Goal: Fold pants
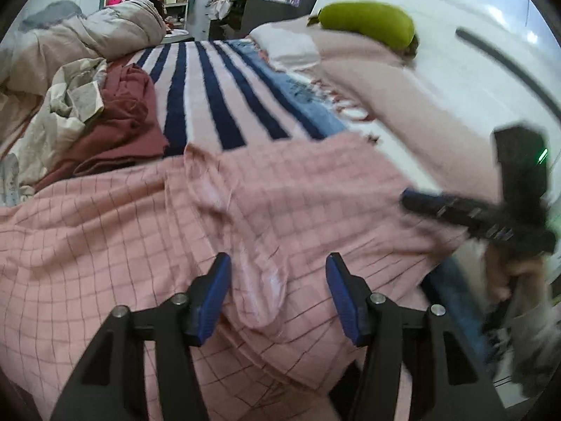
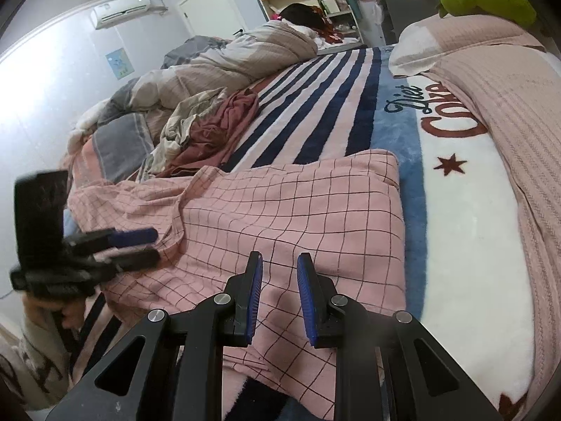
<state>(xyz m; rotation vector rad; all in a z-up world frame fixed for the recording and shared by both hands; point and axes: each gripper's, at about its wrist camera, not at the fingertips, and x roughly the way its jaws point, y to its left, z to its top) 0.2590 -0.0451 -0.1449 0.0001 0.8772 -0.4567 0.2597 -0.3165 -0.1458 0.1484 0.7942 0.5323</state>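
Right wrist view: pink checked pants (image 2: 280, 210) lie spread on the striped bed (image 2: 315, 112) for folding; right gripper (image 2: 279, 293) and left gripper (image 2: 140, 245) hover over them, fingers apart, empty.

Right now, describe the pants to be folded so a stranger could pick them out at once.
Start at the bed's striped blanket, navy and pink. At its near end, in front of both grippers, lie the pants. Unlike the plain maroon garment crumpled beside them, they are light pink with a thin dark grid.

Pink checked pants (image 2: 280, 207) rumpled on bed
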